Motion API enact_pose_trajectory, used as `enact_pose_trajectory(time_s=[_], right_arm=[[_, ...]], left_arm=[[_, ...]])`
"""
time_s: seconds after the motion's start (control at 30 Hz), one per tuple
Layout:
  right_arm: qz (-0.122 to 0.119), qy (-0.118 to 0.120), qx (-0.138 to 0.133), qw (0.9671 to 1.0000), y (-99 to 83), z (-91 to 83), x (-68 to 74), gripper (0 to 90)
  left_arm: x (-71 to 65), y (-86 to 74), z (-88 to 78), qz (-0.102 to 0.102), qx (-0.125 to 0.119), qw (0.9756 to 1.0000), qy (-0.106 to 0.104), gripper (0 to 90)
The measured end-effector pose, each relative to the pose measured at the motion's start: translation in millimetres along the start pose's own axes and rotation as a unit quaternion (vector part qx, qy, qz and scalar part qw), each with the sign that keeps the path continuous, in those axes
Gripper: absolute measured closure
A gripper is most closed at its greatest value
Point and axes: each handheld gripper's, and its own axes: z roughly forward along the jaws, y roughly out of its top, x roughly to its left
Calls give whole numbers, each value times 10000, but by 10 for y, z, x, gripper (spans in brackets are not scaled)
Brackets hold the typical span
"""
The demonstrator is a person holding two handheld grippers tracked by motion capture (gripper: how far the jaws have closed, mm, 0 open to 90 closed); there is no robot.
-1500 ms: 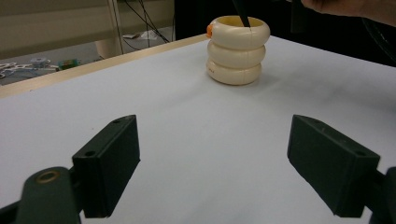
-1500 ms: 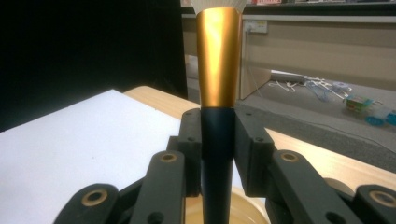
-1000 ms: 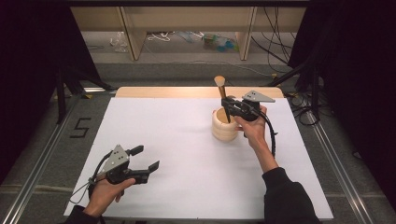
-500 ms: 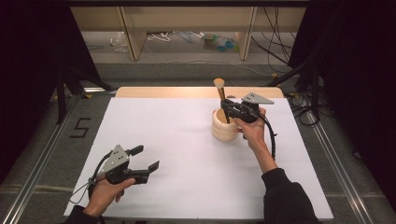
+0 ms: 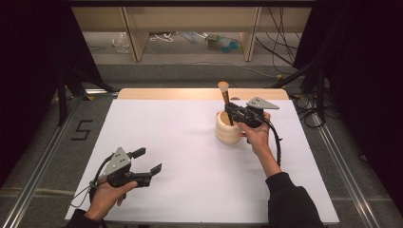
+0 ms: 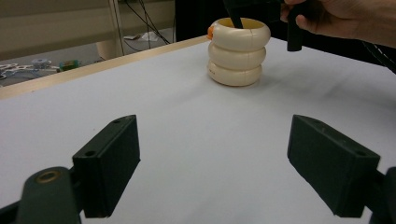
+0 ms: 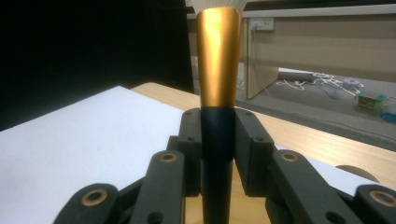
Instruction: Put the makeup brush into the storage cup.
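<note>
Gold-ferruled, black-handled brush (image 7: pixel 218 93), upright.

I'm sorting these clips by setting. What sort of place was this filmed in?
Probably a lab or workshop recording booth: a table under a plain white sheet, black curtains on both sides, and loose cables on the floor beyond.

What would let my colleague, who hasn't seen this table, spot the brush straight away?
On the white table, look to the far right part for a cream holder shaped like three stacked rings. The brush stands upright in it, clamped by the right gripper. Its black handle, copper-gold collar and pale bristle tip mark it out.
</note>
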Motion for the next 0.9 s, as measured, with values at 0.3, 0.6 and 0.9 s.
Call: enact_pose_trajectory(time_s=[0.3,0.6,0.9], right_arm=[[-12,-7,-181,9998,-31,-6,11,743],[-38,-55,-79,9999,-64,-5,7,743],[4,-113,-65,9999,-113,-5,-23,742]], left_arm=[[-5,-1,0,-29,-5,10000,-3,169],[-5,-3,2,-56,-28,10000,-7,169],[-2,2,-4,-27,-10,10000,19,170]])
